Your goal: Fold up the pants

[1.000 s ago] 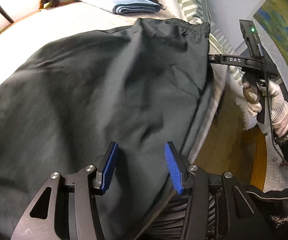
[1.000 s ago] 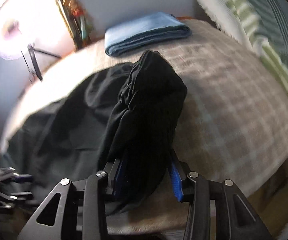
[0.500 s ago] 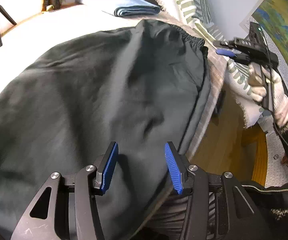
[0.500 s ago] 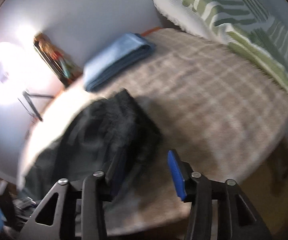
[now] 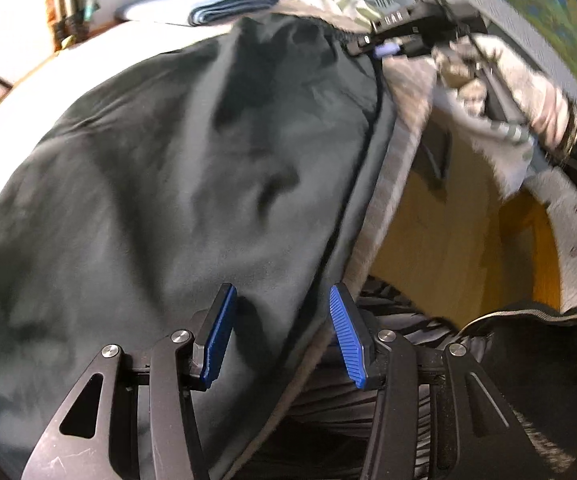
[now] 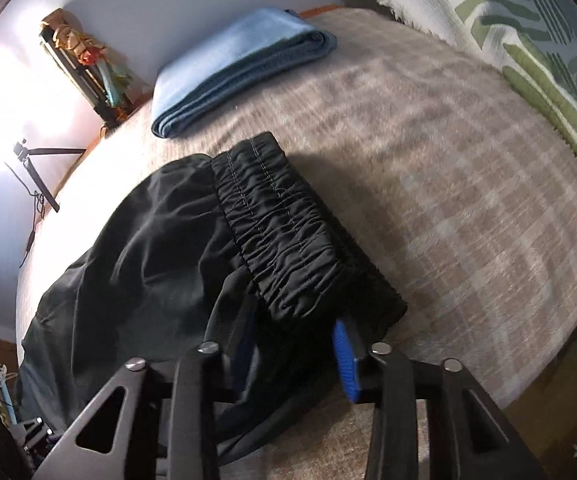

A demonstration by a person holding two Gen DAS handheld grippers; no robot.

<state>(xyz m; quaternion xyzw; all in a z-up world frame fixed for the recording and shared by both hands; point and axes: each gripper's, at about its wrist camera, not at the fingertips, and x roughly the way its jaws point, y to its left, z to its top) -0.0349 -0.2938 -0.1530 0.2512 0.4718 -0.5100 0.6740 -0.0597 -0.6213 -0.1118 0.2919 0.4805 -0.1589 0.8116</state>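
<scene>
Plaid bed cover (image 6: 468, 208) carried limp, slippery pants (image 6: 160, 248); right gripper (image 6: 294, 354) jaws were closing around the gathered waistband (image 6: 280, 232) (best hold); left gripper (image 5: 280, 332) gaped.

Pants (image 6: 192, 248) spread across the bed (image 6: 468, 208), folded towel (image 6: 240, 68) behind, pillow (image 6: 528, 40) right.

The dark pants (image 5: 192, 184) run out of the left wrist view's lower left edge, beyond the left hand-held gripper (image 5: 280, 336). Ahead and to its right, motion blur smears the right hand-held gripper (image 5: 384, 46) and the gloved hand (image 5: 528, 96) gripping it. In the right wrist view, the gathered waistband (image 6: 284, 236) covers that gripper's left pad, so contact there cannot be judged.
</scene>
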